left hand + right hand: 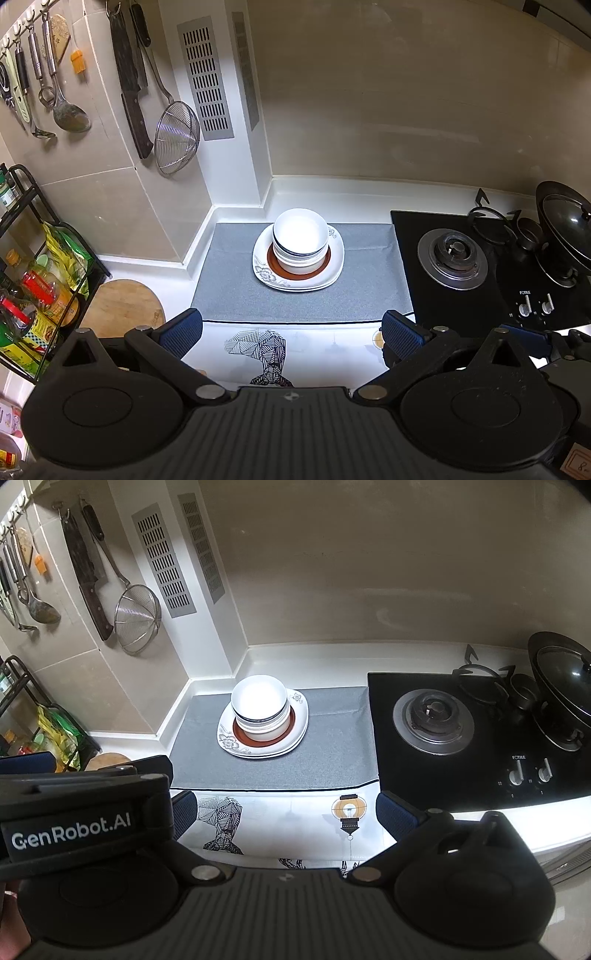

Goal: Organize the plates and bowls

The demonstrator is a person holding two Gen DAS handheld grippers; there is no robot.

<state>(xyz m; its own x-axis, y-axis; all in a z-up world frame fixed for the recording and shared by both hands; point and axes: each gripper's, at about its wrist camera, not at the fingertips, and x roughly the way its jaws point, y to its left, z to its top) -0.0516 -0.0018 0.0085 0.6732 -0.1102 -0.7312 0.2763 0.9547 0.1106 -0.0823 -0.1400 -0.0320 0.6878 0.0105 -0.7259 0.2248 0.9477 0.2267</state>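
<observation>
Grey mat (236, 288), stacked bowls (301, 236), plates (328, 273)

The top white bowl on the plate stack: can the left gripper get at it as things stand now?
Probably yes. The left gripper is open and faces the top white bowl, with only bare grey mat between them; nothing stands in the way.

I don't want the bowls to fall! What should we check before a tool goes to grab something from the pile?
1. Left tool open, holding nothing: ok.
2. Right tool open, holding nothing: ok.
3. Stack of bowls sits upright on the plates: ok.
4. Plates lie flat on the grey mat: ok.
5. Nothing stands between the tools and the pile: ok.
6. How many bowls are nested: cannot tell.
</observation>
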